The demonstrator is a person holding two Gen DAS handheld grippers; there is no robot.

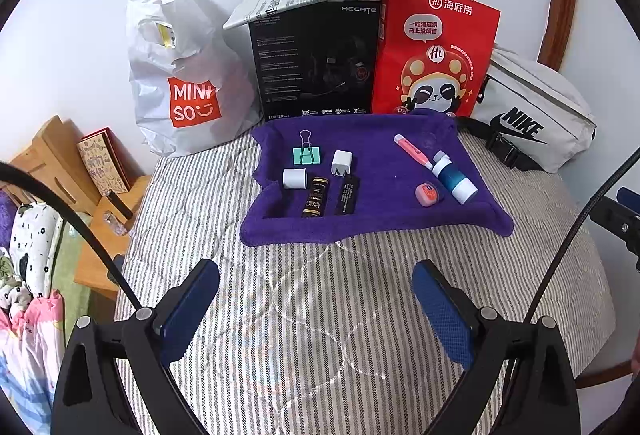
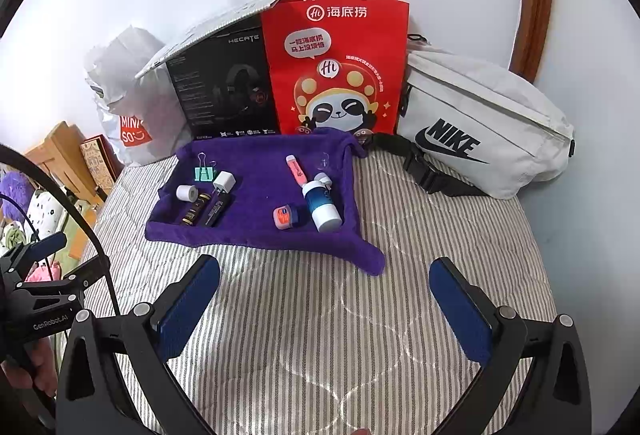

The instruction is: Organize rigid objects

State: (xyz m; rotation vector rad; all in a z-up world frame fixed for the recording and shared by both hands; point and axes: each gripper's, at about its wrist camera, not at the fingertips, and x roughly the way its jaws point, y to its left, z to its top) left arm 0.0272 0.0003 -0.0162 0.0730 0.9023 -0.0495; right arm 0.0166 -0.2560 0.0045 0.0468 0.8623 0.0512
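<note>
We found the left hand-held gripper (image 1: 316, 309) and the right hand-held gripper (image 2: 324, 309) both released, jaws spread wide and empty above the striped bed (image 1: 320, 315). Ahead lay the purple towel (image 1: 376, 203), carrying a green binder clip (image 1: 306, 155), white charger (image 1: 341, 163), pink highlighter (image 1: 412, 151), blue-and-white bottle (image 1: 456, 179) and small pink jar (image 1: 427, 193), well apart from either gripper.
</note>
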